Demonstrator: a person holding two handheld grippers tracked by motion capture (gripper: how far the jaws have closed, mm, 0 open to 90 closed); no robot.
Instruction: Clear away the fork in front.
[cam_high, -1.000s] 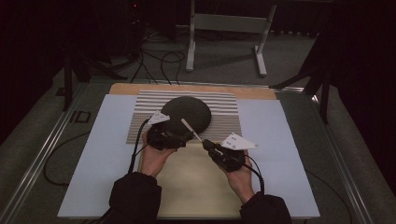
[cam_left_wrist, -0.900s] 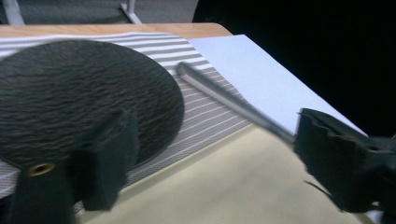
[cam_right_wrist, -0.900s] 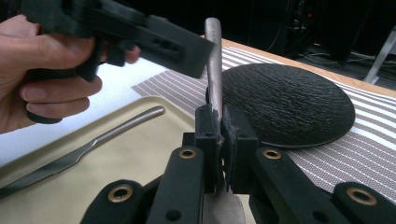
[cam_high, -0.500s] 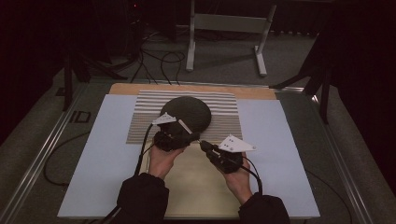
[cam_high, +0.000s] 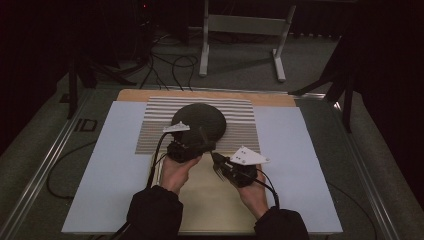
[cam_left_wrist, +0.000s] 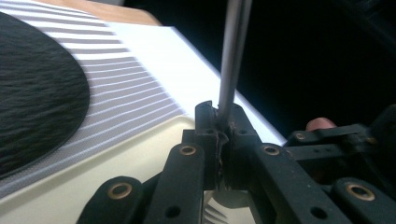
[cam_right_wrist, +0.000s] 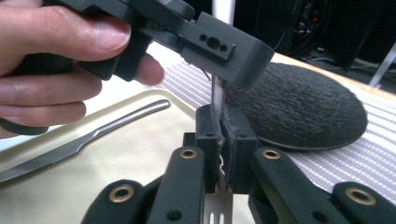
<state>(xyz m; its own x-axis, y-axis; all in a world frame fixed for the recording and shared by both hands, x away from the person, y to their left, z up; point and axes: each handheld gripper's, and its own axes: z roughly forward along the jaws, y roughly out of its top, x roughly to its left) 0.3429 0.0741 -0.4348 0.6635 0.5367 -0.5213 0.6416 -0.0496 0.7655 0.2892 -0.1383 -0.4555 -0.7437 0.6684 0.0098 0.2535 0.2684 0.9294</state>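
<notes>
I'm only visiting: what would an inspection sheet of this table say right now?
Surface: pale blue sheet, striped mat, cream tray.
Job's things: fork gripped by both grippers, handle upward; dark round plate on the mat.
Clutter: knife lying on the tray.
Grippers: left gripper has just closed on the fork's handle; right gripper clamps it near the tines.
Cables: trailing from each gripper; more on the floor behind.
Surroundings: dark room, metal stand.

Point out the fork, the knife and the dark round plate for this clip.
fork (cam_left_wrist: 232, 60), left gripper view, on its bare handle.
knife (cam_right_wrist: 93, 135), right gripper view, mid-handle.
dark round plate (cam_right_wrist: 303, 112), right gripper view, on its textured top.
</notes>
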